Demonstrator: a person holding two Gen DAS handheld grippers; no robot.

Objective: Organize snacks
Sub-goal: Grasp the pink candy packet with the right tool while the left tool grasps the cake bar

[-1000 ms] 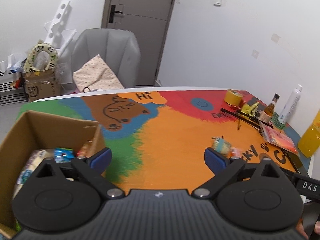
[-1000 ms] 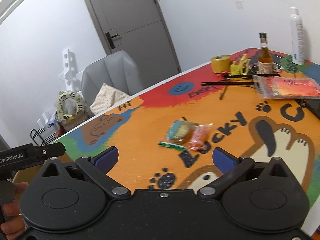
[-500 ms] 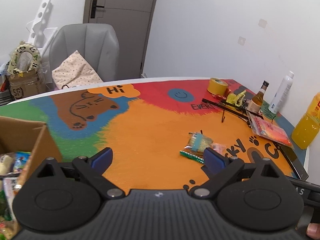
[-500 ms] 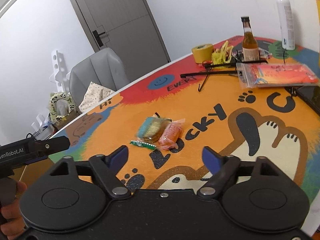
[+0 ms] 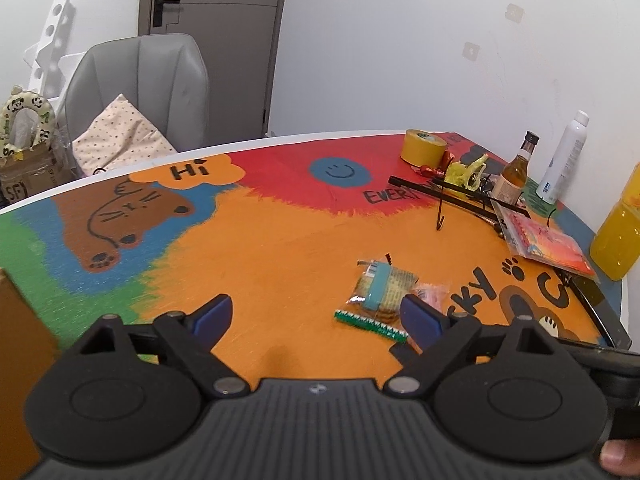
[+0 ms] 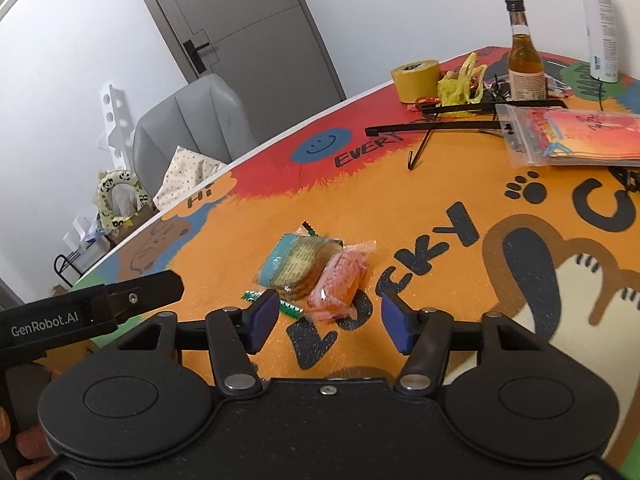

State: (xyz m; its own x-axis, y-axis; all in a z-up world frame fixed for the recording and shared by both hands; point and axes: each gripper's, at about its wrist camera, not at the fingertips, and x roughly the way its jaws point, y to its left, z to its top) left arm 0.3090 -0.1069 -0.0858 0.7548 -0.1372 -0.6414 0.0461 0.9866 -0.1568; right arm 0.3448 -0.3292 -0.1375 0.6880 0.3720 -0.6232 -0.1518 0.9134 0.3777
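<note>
The painted surface [image 5: 280, 240], mostly orange with a brown cat, a "Hi" bubble and a blue smiley, fills both views. A grey chair [image 5: 140, 80] with a dotted cushion [image 5: 120, 136] stands beyond its far edge, in front of a grey door [image 5: 216, 20]. A corner of a cardboard box [image 5: 20, 360] shows at the left wrist view's left edge. Along the far right side lie a bagged red booklet [image 6: 576, 136], a yellow tape roll [image 6: 416, 76], an amber bottle [image 6: 524, 56] and a white spray can [image 6: 600, 20].

The snacks sit together mid-surface: a blue-banded cracker pack [image 6: 296, 264], an orange pack [image 6: 340, 284] touching its right side, and a thin green strip [image 6: 280, 304] just in front.

The right gripper [image 6: 328, 322] hangs just short of the orange pack, its jaws closing, half wide, nothing between them. The left gripper [image 5: 316, 314] has jaws wide, narrowing slightly, over bare surface, its right finger [image 5: 420, 316] overlapping the packs in view.
</note>
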